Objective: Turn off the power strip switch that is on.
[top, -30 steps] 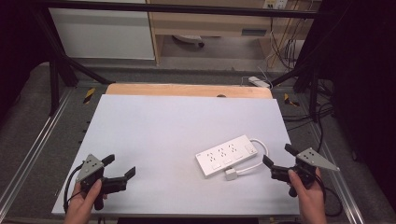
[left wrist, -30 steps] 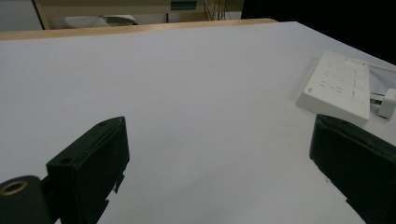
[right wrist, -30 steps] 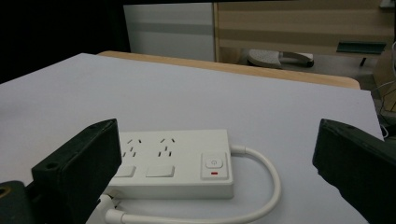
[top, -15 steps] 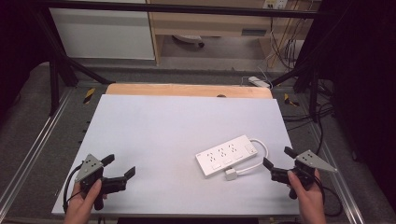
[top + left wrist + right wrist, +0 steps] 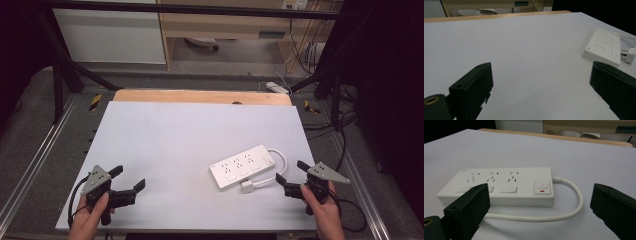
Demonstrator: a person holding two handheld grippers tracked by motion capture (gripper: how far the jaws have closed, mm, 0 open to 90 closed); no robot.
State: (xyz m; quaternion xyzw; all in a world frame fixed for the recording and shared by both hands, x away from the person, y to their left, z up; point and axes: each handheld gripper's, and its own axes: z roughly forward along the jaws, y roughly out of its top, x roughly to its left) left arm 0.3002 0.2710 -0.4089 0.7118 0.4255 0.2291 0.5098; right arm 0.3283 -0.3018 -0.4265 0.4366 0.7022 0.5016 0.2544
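A white power strip (image 5: 244, 166) with several sockets and a switch lies on the white table (image 5: 190, 135) at the right, near the front. Its short white cable (image 5: 280, 161) loops round to a white plug (image 5: 247, 186) lying beside it. My right gripper (image 5: 291, 172) is open just right of the strip, facing it; the strip (image 5: 499, 185) and looped cable (image 5: 574, 202) lie close ahead of its jaws. My left gripper (image 5: 128, 177) is open at the front left, low over bare table, with the strip (image 5: 605, 46) far off to its right.
A wooden board edge (image 5: 200, 96) runs along the table's far side. Metal rails (image 5: 30, 165) flank the table left and right. Cables (image 5: 345, 125) hang off the right side. The floor beyond holds a white panel (image 5: 110, 35) and a shelf unit.
My right gripper has slid slightly toward the front of the table. The left gripper and the power strip have stayed put.
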